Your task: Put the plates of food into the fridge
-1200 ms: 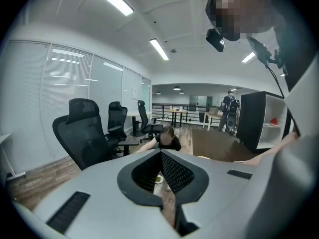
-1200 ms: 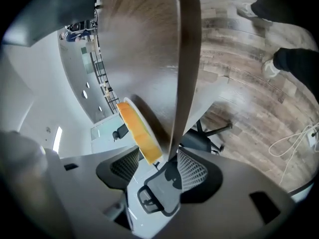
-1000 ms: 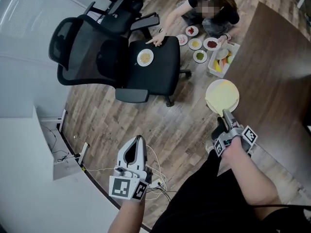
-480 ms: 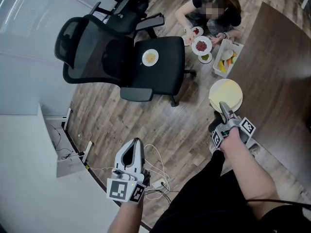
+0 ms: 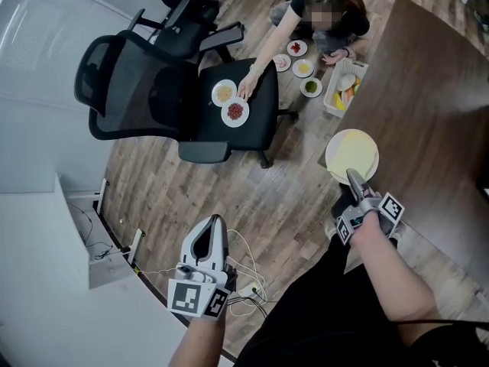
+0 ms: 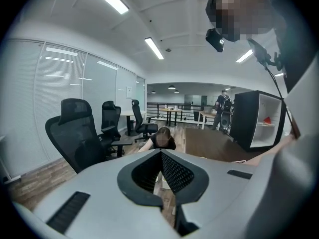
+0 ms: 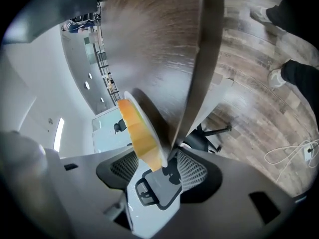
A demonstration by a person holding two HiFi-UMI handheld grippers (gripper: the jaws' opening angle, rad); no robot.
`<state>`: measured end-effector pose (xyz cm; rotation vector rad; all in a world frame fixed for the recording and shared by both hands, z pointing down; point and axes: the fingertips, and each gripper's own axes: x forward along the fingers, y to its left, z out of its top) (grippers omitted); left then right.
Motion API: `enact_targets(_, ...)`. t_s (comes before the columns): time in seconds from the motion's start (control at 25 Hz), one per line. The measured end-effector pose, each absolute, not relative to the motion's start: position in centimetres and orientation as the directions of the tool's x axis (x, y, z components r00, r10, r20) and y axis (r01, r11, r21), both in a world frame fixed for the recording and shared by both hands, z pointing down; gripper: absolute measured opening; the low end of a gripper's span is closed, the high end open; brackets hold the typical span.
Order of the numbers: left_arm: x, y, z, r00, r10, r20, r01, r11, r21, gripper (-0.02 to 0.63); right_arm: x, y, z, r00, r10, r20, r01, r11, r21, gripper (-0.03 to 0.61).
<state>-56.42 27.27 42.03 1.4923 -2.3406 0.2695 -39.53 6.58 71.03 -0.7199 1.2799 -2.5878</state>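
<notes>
A white plate of yellow food [image 5: 351,154] hangs over the floor at the right, with my right gripper [image 5: 354,176] shut on its near rim. In the right gripper view the plate [image 7: 137,128] stands on edge between the jaws of that gripper [image 7: 167,158]. My left gripper [image 5: 216,222] is low in the middle, its tips together and nothing in it [image 6: 160,156]. Two plates lie on a black chair seat [image 5: 260,90]: one pale yellow [image 5: 224,92], one with red food [image 5: 235,112]. The black fridge [image 6: 261,121] stands open at the right.
A person kneels at the far side, one hand [image 5: 246,90] on the chair seat. Several small plates [image 5: 304,67] and a white basket [image 5: 341,90] sit on the floor beside them. A dark brown surface [image 5: 435,105] fills the right. Cables [image 5: 244,281] lie near my feet.
The person has set a plate with red food on the chair seat beside the first plate. My right gripper with its plate and my left gripper have hardly moved.
</notes>
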Motion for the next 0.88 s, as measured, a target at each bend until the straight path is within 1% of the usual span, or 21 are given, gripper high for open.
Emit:
enact_targets(0.08, -56.3, 27.0, 41.8, -0.379, -0.840, 0.388, -0.907, 0.421, 0.027, 0.005, -39.7, 6.5, 70.9, -0.882, -0.345, 0.322, -0.063, -0.590, -0.805, 0.245)
enact_targets(0.16, -56.3, 27.0, 41.4, -0.380, -0.841, 0.385, -0.907, 0.421, 0.023, 0.003, -39.4, 6.7, 70.6, -0.881, -0.346, 0.324, -0.078, -0.569, -0.819, 0.244)
enact_targets(0.32, -55.8, 27.1, 41.3, -0.383, -0.840, 0.384, -0.907, 0.420, 0.016, 0.003, -37.5, 7.3, 70.3, -0.875, -0.356, 0.329, -0.082, -0.560, -0.824, 0.181)
enact_targets(0.36, -55.6, 27.1, 41.3, -0.381, -0.841, 0.384, -0.908, 0.419, 0.016, 0.003, -37.1, 7.4, 70.3, -0.877, -0.354, 0.324, -0.084, -0.551, -0.830, 0.178)
enact_targets(0.52, -54.7, 26.1, 41.2, -0.358, -0.853, 0.380, -0.919, 0.395, 0.019, 0.003, -36.1, 7.1, 69.6, -0.892, -0.361, 0.273, -0.063, -0.500, -0.864, 0.158)
enact_targets(0.64, -53.9, 25.2, 41.0, -0.338, -0.863, 0.375, -0.929, 0.371, 0.017, 0.004, -35.5, 6.9, 68.4, -0.903, -0.363, 0.231, -0.045, -0.453, -0.890, 0.130)
enact_targets(0.88, -51.9, 23.3, 40.7, -0.294, -0.884, 0.364, -0.948, 0.318, 0.007, 0.003, -34.3, 5.6, 67.3, -0.911, -0.375, 0.170, -0.012, -0.387, -0.922, 0.112)
